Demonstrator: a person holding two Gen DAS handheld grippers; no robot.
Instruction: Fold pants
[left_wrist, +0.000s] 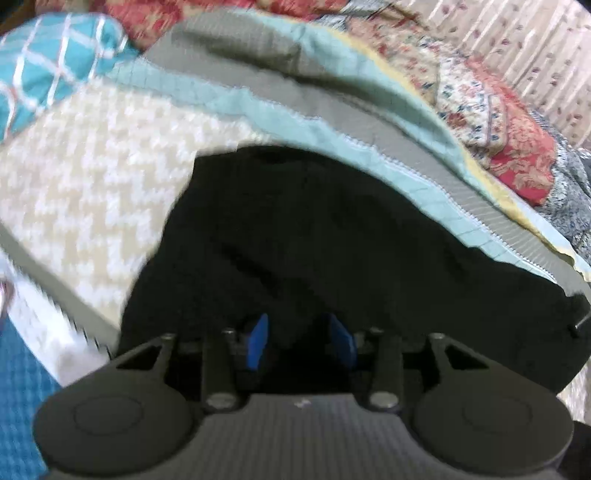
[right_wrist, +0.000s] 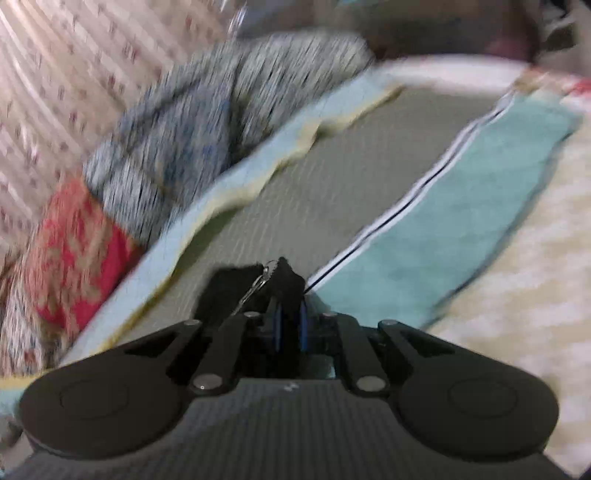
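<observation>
The black pants lie spread over the bed and fill the middle of the left wrist view. My left gripper has its blue pads apart with black cloth bunched between them, and the cloth hides the fingertips. In the right wrist view my right gripper is shut on a small bunch of the black pants, with a metal ring or zipper pull hanging beside it. Both views are blurred by motion.
The bed carries a cream zigzag blanket, a grey and mint quilt and a red floral quilt. A teal pillow lies at the far left. A blue-grey cloth is heaped against a striped wall.
</observation>
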